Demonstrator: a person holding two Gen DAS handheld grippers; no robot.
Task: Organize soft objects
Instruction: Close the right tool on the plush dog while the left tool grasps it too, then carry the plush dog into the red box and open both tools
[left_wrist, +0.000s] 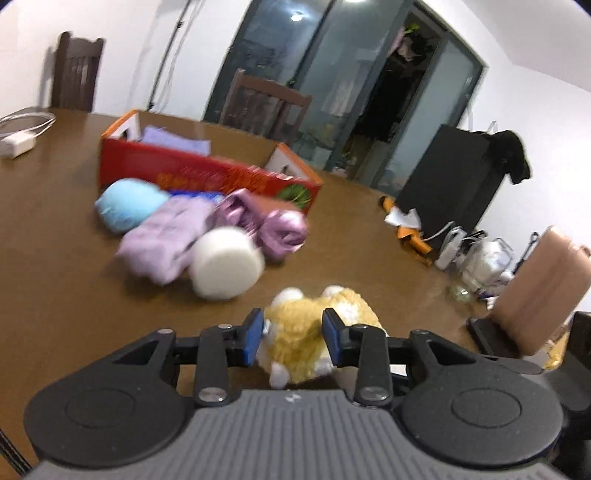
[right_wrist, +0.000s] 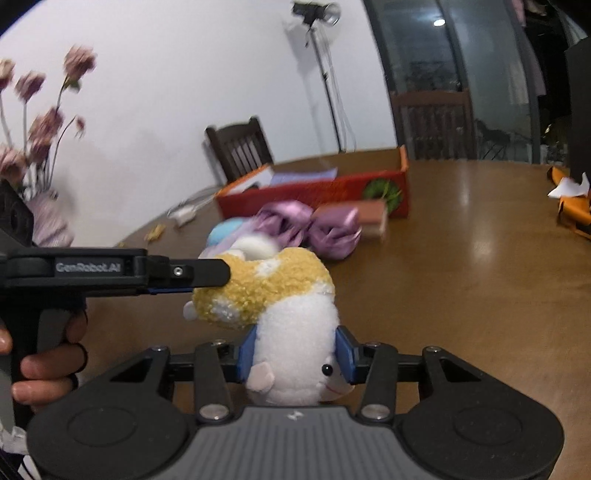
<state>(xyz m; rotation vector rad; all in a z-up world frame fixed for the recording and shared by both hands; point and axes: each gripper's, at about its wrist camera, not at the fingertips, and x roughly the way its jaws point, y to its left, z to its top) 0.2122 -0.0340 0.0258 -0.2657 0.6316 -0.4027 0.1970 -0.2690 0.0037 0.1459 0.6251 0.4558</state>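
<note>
A yellow-and-white plush toy (right_wrist: 291, 295) is held just above the brown table (right_wrist: 480, 277) by both grippers. My right gripper (right_wrist: 295, 356) is shut on its white head end, blue pads pressed into both sides. My left gripper (left_wrist: 293, 338) is shut on its yellow body (left_wrist: 299, 332); in the right wrist view it comes in from the left (right_wrist: 212, 275). Further back lie a white foam cylinder (left_wrist: 225, 262), a lilac cloth (left_wrist: 166, 232), a light blue plush ball (left_wrist: 127, 205) and purple satin scrunchies (left_wrist: 269, 225). Behind them stands an open red cardboard box (left_wrist: 207, 171).
A brown sponge block (right_wrist: 373, 218) lies by the box. A white charger and cable (left_wrist: 18, 142) sit at the table's far left. Wooden chairs (left_wrist: 264, 101) stand behind the table. A vase of pink flowers (right_wrist: 40, 147) stands at the left. Orange scraps (right_wrist: 572, 206) lie at the right edge.
</note>
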